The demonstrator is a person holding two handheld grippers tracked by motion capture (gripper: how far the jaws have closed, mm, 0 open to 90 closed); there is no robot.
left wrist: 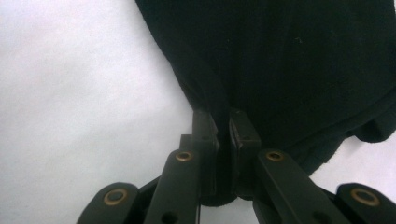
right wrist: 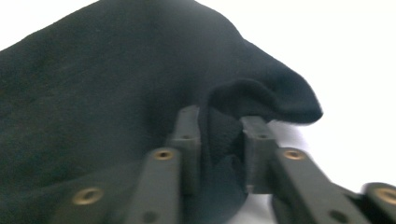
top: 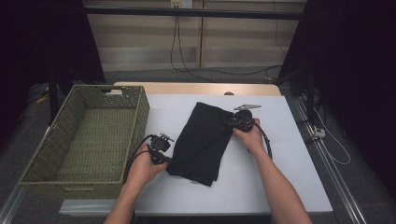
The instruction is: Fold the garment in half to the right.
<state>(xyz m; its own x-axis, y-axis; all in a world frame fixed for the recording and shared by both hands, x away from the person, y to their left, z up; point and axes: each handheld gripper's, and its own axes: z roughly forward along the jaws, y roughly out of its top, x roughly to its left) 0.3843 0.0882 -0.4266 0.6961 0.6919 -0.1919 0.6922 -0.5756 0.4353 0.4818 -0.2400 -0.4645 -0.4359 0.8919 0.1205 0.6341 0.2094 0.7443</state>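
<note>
- Nearest the high camera, two bare forearms come in from the bottom edge, each hand holding a black tool.
- The left tool (top: 163, 156) sits at the near left corner of a folded black cloth (top: 205, 140). The left gripper view shows what the high view cannot: both pads are pinched tight on a fold of the fabric (left wrist: 280, 60).
- The right tool (top: 238, 122) is at the cloth's far right edge. In the right gripper view, a raised lip of the cloth (right wrist: 140, 93) stands between the two jaws; the view is blurred, but the pads appear to press on it in a narrow hold.
- The cloth lies flat on a pale surface (top: 280, 168), slanted, with its far end towards the middle and its near end towards the person.
- A woven green basket (top: 140, 112) stands at the left, hanging partly over the surface's left edge, well apart from the cloth.
- No brand, label or readable writing can be made out.
- Bare surface lies to the right of the cloth and along the near edge. A narrower strip separates the cloth from the basket.
</note>
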